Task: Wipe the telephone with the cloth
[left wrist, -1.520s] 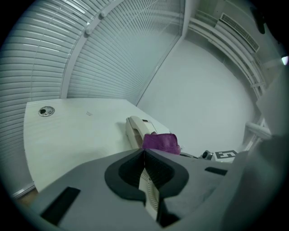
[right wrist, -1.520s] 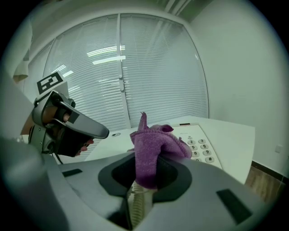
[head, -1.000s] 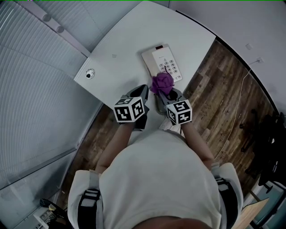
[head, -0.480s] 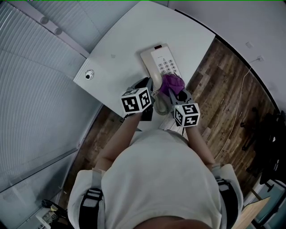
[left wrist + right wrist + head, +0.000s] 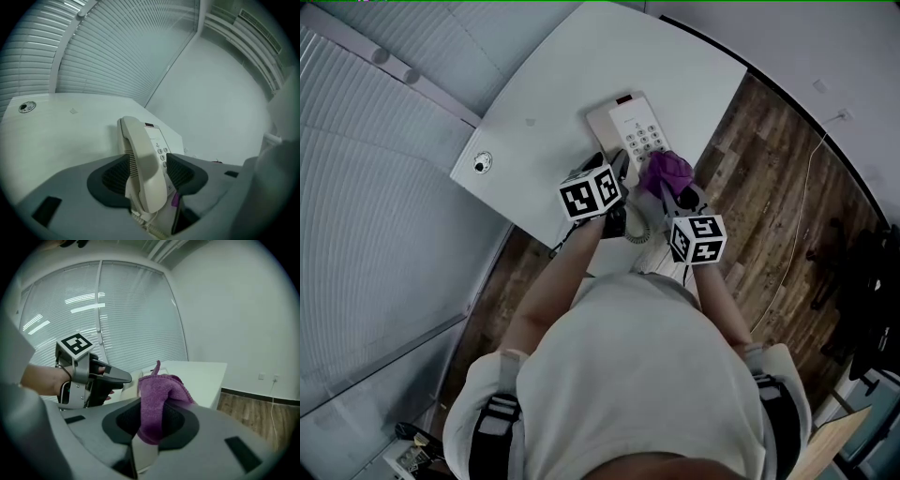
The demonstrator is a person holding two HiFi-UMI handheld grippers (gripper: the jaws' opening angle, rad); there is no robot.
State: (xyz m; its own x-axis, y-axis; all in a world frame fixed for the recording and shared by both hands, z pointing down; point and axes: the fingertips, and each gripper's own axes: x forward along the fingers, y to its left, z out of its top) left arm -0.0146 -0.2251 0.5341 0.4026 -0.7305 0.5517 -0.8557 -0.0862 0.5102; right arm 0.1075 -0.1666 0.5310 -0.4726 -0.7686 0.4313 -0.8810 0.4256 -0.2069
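The cream telephone [image 5: 623, 127] lies on the white table [image 5: 553, 84], near its front edge. My left gripper [image 5: 615, 171] reaches it from the near side. In the left gripper view the handset [image 5: 142, 159] stands between the two dark pads of the left gripper [image 5: 147, 172]; its jaws have just been opening and I see no squeeze on the handset. My right gripper [image 5: 670, 194] is shut on the purple cloth [image 5: 666, 171], which hangs over the phone's near right corner. The right gripper view shows the cloth [image 5: 157, 394] bunched between the pads and the left gripper [image 5: 125, 378] to its left.
A coiled phone cord [image 5: 636, 230] hangs off the table's front edge between my hands. A round cable grommet [image 5: 481, 163] sits at the table's left corner. Window blinds [image 5: 384, 216] run along the left; wood floor [image 5: 769, 216] with a thin cable lies to the right.
Both grippers have shifted right and farther onto the table. The left one has come up to the phone's handset. The cloth has slid from the keypad to the phone's near right corner.
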